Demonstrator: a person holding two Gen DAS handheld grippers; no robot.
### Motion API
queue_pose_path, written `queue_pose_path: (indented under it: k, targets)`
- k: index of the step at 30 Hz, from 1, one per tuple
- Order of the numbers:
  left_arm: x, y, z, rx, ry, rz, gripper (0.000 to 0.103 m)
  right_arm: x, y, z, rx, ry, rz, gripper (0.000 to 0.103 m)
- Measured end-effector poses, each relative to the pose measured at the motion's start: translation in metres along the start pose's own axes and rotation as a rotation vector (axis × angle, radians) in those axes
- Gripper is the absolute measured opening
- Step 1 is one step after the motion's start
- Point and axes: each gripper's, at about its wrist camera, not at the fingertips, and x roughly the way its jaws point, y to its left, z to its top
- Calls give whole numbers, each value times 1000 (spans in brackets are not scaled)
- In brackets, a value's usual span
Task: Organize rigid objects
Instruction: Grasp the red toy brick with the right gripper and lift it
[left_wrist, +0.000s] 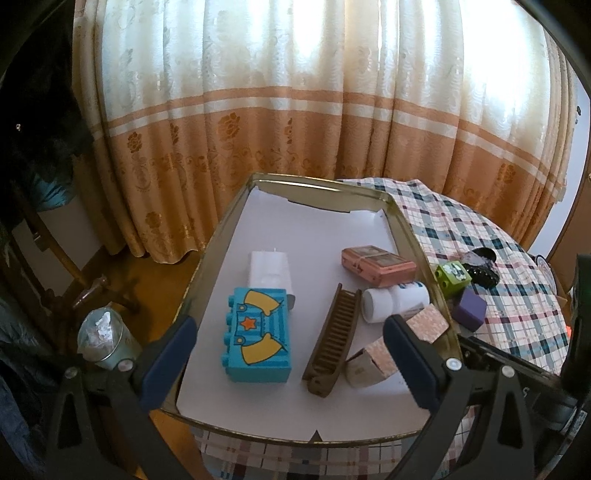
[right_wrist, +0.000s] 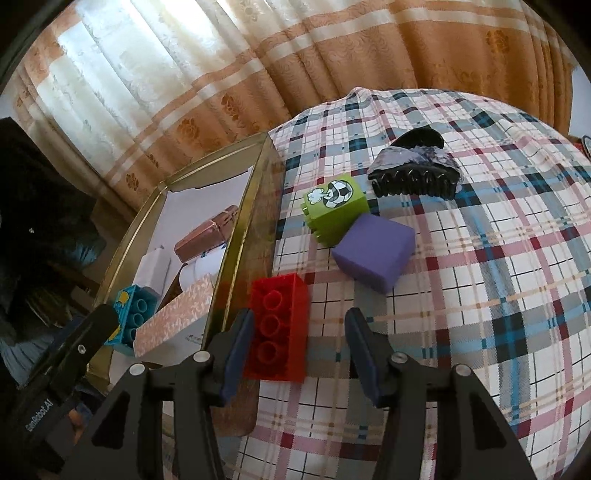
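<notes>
Your right gripper (right_wrist: 295, 354) has its jaws spread around the red brick (right_wrist: 279, 326), which lies on the counter just beside the tray (right_wrist: 242, 236); the left pad seems to touch it, the right does not. I judge you are at the grasp: close, lift, carry it over the rim. Your left gripper (left_wrist: 291, 363) hangs spread above the tray, holding nothing.

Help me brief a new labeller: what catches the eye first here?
The gold-rimmed tray lined in white, holding a turquoise block at its near left. On the plaid cloth outside it, a red brick lies against the tray wall, with a green football block beyond.
</notes>
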Motion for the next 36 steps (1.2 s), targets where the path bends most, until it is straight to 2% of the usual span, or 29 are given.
queue_pose_path:
  k: [6, 14, 20, 28, 36]
  targets:
    - [1, 2, 2, -3, 3, -3, 102, 2, 2, 0, 22, 7, 26, 54]
    - [1, 3, 3, 0, 3, -2, 102, 3, 6, 3, -36, 56, 11, 54]
    - [-1, 3, 4, 7, -6, -3, 102, -11, 2, -8, -54, 55, -9, 54]
    - [-2, -1, 4, 4, -8, -3, 102, -20, 16, -29, -219, 70, -69, 54]
    - [-2, -2, 5, 6, -8, 2, 102, -6, 17, -15, -188, 59, -23, 54]
